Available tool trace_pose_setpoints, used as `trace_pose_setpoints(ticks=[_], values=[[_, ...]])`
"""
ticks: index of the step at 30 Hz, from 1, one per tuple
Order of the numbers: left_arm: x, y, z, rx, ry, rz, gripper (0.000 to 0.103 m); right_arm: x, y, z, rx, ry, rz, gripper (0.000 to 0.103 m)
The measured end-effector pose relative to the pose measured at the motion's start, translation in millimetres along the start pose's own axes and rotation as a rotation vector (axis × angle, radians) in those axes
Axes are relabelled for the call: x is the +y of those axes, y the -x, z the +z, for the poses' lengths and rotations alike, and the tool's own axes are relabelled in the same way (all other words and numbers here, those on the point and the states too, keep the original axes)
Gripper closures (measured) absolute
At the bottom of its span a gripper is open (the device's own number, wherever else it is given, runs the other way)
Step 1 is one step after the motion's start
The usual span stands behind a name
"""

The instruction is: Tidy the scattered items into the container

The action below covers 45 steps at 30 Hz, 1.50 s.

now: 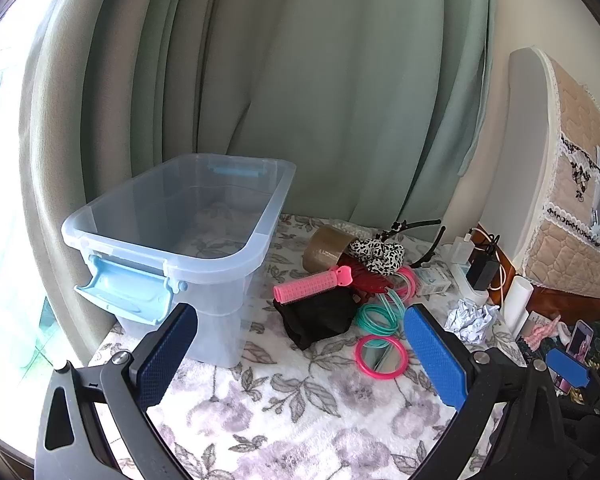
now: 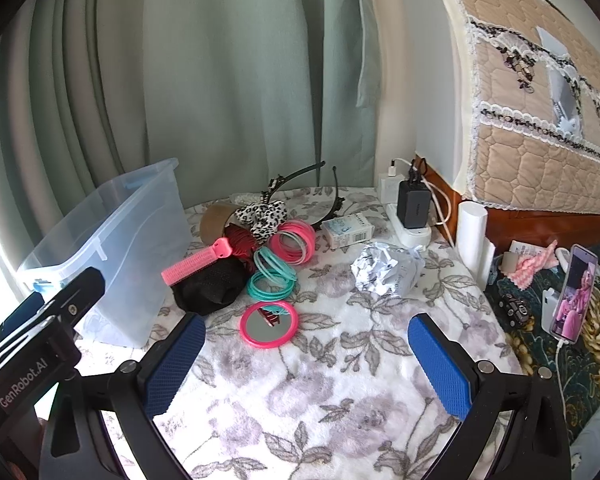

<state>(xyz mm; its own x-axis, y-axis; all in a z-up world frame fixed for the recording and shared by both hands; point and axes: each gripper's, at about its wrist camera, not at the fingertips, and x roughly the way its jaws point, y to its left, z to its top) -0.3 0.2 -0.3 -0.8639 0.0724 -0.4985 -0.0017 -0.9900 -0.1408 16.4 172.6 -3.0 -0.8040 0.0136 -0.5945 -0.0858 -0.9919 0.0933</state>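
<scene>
Both tools, left tool (image 1: 300,344) and right tool (image 2: 306,358), hang released above the worktop (image 2: 300,400); container (image 1: 172,220) appears empty; clutter, pink mirror (image 2: 269,324) nearest, awaits grasping.

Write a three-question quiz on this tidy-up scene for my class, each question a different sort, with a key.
1. True or false: the clear bin already holds items.
2. The round mirror has a rim of which colour? A pink, B green, C black.
3. Fill in: the pink hair roller lies on top of a ____ cloth.

Key: 1 false; 2 A; 3 black.
</scene>
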Motion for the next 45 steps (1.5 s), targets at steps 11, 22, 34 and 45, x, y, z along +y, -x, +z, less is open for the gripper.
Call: trace_pose_setpoints(ticks=[11,22,34,45], values=[[-3,-6,-2,0.021,-0.004,-0.005,0.000,3,-2,0,0.015,0.014,0.022,0.000],[1,-9,-1,0.027,0.018,-0.008,0.000,-2,-5,0,0.016,-0.007,0.015,0.000],[-5,-15,-6,0.049,-0.022,0.011,0.000,-14,-11,1,0.022,-0.015,-0.010,0.000],[-12,-28,-11,0.094,-0.058,0.016,0.000,-22,-27,-4,0.092,-0.053,0.039,0.000]])
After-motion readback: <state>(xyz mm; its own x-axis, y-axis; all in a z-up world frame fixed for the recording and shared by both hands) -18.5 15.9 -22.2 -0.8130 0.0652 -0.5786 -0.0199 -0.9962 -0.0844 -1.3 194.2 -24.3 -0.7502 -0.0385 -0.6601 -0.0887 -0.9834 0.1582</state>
